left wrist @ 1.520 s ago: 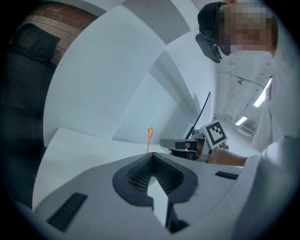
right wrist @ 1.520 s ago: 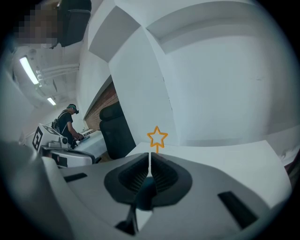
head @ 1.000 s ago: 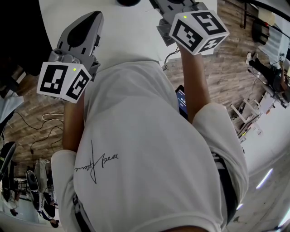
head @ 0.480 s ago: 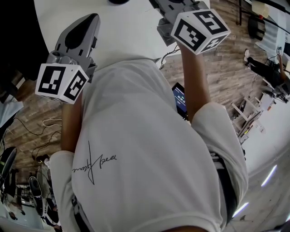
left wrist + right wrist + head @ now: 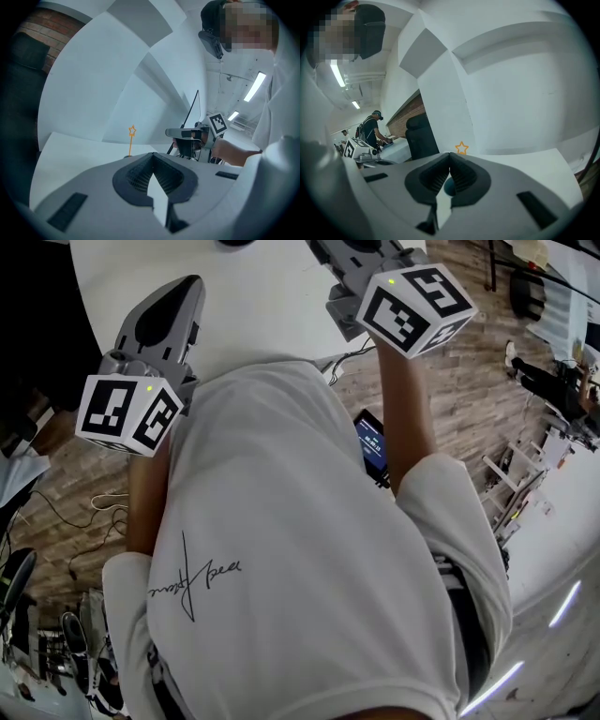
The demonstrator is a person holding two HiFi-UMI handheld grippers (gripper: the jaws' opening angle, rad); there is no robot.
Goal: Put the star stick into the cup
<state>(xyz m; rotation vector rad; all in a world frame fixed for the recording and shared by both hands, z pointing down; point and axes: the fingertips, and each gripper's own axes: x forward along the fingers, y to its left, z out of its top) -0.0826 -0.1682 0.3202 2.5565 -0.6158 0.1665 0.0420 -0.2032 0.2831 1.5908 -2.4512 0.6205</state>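
Currently left claw (image 5: 152, 153), right claw (image 5: 450, 153) both pressed together, empty; star stick (image 5: 131, 136) upright; shirt script (image 5: 199, 576) illegible.

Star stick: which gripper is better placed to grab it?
Right, probably. The star stick sits dead ahead of the right gripper, in line with its shut tips; from the left gripper it is off-line.

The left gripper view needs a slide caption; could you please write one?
Left gripper, jaws together and empty, faces the upright orange star stick across the white table; right gripper alongside.

Head view dwn, gripper views share star stick (image 5: 132, 131)
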